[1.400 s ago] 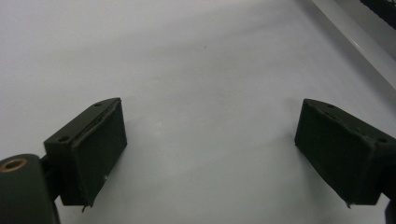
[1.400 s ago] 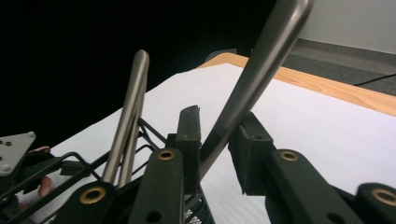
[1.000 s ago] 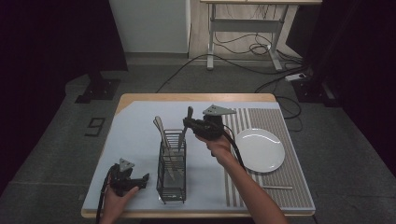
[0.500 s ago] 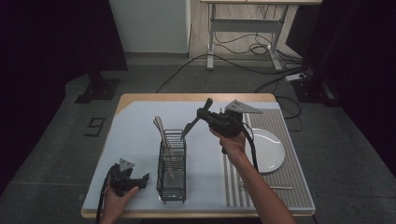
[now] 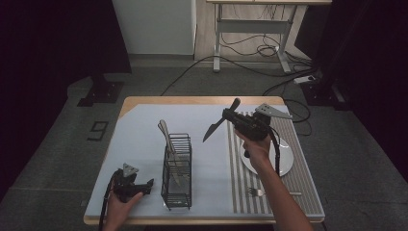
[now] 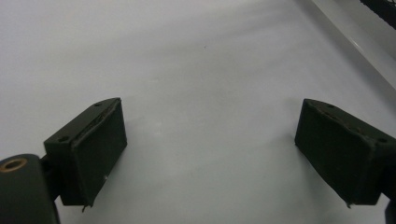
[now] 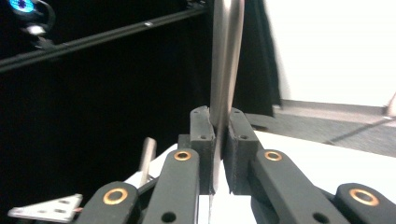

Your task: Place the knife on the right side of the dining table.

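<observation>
- R gripper point(image 5: 230, 118): my right-hand claw, raised above the table, jaws clamped tight on a knife point(image 5: 215, 126). In the R gripper view point(image 7: 219, 154) the flat metal of the knife point(image 7: 225, 60) stands up between the two pads, pinched edge-on.
- Knife, high view: one dark end slants down and left from the jaws, out over the pale mat point(image 5: 139, 139); a shorter dark end sticks up and right above them. I can't tell blade from handle.
- L gripper point(image 5: 144, 185): my left-hand claw, low at the near-left corner of the mat, jaws spread wide, nothing between. L gripper view point(image 6: 215, 154) has bare mat point(image 6: 201, 70) between the pads.
- Wire caddy point(image 5: 176, 171): below and left of the R claw, just right of the L claw; upright on the mat.
- Utensils in caddy point(image 5: 166, 132): pale handles lean out of the top, tilted left; kind unclear.
- Plate point(image 5: 284, 159): white, right behind my R hand, on the striped drying mat point(image 5: 298, 192).
- Fork point(image 5: 257, 192): flat on the striped mat, well below the R claw, near the table's front edge.
</observation>
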Tool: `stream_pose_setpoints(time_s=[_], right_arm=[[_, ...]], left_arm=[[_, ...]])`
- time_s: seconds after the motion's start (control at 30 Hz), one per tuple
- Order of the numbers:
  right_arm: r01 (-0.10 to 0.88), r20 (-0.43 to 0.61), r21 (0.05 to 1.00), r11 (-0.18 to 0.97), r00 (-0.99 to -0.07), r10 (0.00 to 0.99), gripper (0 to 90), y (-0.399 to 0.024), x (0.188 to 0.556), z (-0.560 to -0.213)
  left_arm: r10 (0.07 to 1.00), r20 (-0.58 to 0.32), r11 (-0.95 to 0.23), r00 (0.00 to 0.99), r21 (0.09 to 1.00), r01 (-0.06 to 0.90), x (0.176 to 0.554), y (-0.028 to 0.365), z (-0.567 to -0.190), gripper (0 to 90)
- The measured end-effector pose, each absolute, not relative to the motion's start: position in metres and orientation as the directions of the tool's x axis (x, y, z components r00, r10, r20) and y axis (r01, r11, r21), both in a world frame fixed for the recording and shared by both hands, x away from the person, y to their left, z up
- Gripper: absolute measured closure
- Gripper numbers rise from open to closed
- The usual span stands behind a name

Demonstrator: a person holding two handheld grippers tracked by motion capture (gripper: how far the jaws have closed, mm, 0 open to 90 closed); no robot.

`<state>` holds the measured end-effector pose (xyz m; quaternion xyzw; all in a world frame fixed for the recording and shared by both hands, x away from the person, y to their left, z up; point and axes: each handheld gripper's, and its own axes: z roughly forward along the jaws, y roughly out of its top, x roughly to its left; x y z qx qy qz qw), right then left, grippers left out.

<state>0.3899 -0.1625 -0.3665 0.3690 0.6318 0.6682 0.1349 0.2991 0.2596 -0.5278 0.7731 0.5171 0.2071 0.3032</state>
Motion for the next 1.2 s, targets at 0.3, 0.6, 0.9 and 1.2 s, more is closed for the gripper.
stream_pose_setpoints(time_s=[0.3, 0.6, 0.9, 1.2], right_arm=[[0.339, 0.353, 0.926, -0.168, -0.611, 0.708, 83.5, -0.180, 0.414, -0.397], [0.342, 0.336, 0.926, -0.163, -0.541, 0.771, 83.4, -0.188, 0.434, -0.412], [0.340, 0.331, 0.924, -0.175, -0.481, 0.812, 83.4, -0.199, 0.456, -0.419], [0.345, 0.339, 0.917, -0.201, -0.407, 0.848, 83.4, -0.213, 0.475, -0.432]], left_arm=[[0.925, 0.006, -0.281, 0.380, 0.683, 0.674, 0.299, 0.260, -0.528, 8.5], [0.925, 0.007, -0.283, 0.381, 0.682, 0.675, 0.299, 0.260, -0.528, 8.5], [0.925, 0.007, -0.283, 0.381, 0.682, 0.675, 0.299, 0.260, -0.528, 8.5], [0.925, 0.006, -0.282, 0.381, 0.682, 0.675, 0.299, 0.260, -0.528, 8.6]])
